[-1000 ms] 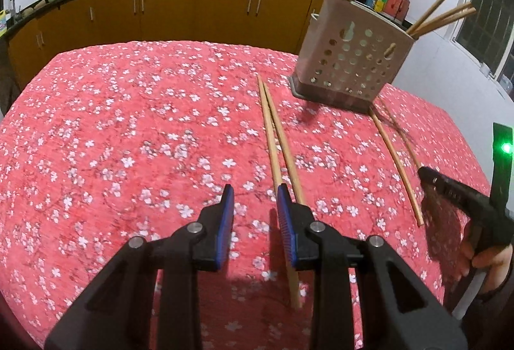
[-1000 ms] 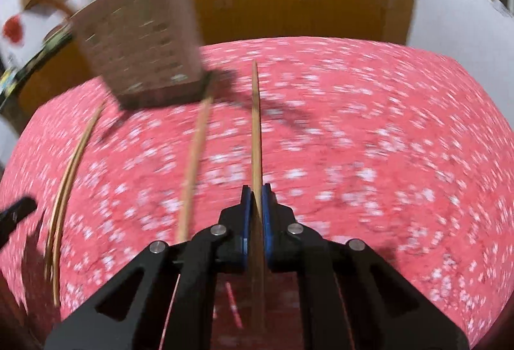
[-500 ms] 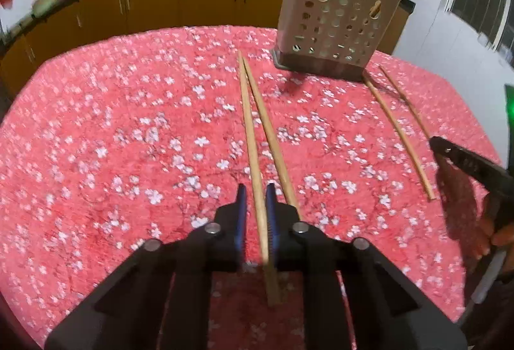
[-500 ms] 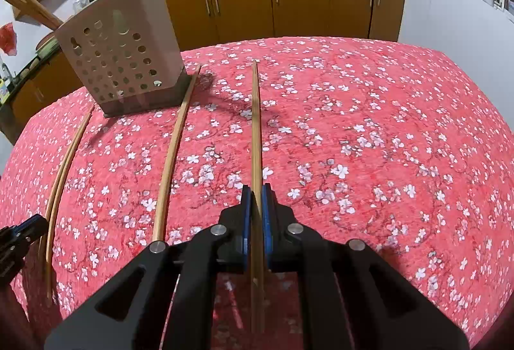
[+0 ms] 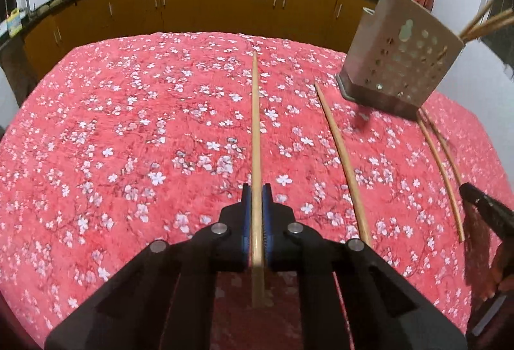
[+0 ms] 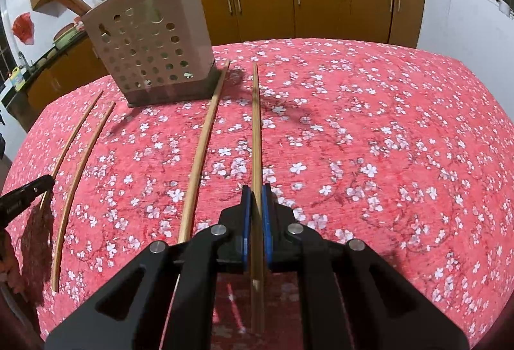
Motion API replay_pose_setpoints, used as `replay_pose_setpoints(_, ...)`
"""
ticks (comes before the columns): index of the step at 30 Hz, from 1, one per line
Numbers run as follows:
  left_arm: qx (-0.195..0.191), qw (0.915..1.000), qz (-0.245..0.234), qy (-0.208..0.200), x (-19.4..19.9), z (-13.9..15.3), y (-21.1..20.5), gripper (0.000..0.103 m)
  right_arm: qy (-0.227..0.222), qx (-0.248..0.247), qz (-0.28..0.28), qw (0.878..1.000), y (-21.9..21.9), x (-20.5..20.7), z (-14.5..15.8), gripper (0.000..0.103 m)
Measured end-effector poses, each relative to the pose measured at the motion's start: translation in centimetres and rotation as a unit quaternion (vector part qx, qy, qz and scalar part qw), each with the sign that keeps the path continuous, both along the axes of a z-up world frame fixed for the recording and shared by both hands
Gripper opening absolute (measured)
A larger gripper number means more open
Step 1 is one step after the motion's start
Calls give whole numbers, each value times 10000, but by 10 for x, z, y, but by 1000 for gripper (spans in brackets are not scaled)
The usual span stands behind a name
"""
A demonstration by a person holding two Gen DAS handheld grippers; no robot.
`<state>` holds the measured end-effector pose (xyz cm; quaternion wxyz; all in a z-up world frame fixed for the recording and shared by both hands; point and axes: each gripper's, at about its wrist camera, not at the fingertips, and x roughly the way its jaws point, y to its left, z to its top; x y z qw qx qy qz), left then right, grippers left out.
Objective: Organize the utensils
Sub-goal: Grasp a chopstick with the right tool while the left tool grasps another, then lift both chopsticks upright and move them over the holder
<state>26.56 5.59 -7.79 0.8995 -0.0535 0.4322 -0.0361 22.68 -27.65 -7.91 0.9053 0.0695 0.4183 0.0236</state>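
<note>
On the bench (image 5: 96, 157), covered by a red cloth printed with white blossoms, both grippers were closed on chopsticks. The left gripper (image 5: 256, 205) had its blue-padded fingers (image 5: 246, 215) pressed against either side of one chopstick (image 5: 255, 131), which ran straight ahead from the fingers toward the far edge of the bench. Just to its right lay a second chopstick (image 5: 342, 157), flat on the cloth and not held. Farther right, two thinner sticks (image 5: 438, 157) lay close together near the base of the holder (image 5: 398, 61).

The right gripper (image 6: 256, 205) was likewise clamped on a chopstick (image 6: 256, 131), its fingers (image 6: 266, 215) tight on both sides, with the stick's rear end passing back between the finger arms. A loose chopstick (image 6: 202, 151) lay to its left, its far tip touching the dark base of the holder (image 6: 151, 51). Two thin sticks (image 6: 80, 151) lay farther left on the cloth.

The holder was a pale, perforated box standing upright near the far side of the bench, with several chopsticks already standing in it. Behind the bench ran a row of brown cabinets (image 6: 321, 6) under a dark counter carrying two woks.
</note>
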Motion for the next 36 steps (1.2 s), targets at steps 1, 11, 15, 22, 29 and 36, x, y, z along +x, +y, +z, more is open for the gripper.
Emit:
replay_pose_setpoints(1, -27, 10000, -2, -32, 0, 0, 1, 8, 3, 20, -4, 10000, 0, 0, 0, 8)
replay_pose_setpoints(11, -130, 9999, -12, -76, -1, 1, 4, 10, 9, 49, -23, 10000, 0, 0, -1, 8)
replay_pose_setpoints(15, -177, 9998, -3, -72, -2, 1, 4, 10, 8, 46, -23, 10000, -1, 0, -1, 8)
replay_pose_setpoints(22, -242, 9997, 7, -65, -2, 3, 6, 10, 9, 47, -24, 10000, 0, 1, 0, 9)
replay_pose_setpoints(29, 52, 9999, -69, -59, -8, 3, -2, 10, 14, -2, 15, 10000, 1, -3, 2, 8)
replay_pose_setpoints(36, 205, 9997, -110, -52, -18, 4, -5, 9, 6, 8, 28, 10000, -1, -4, 1, 8)
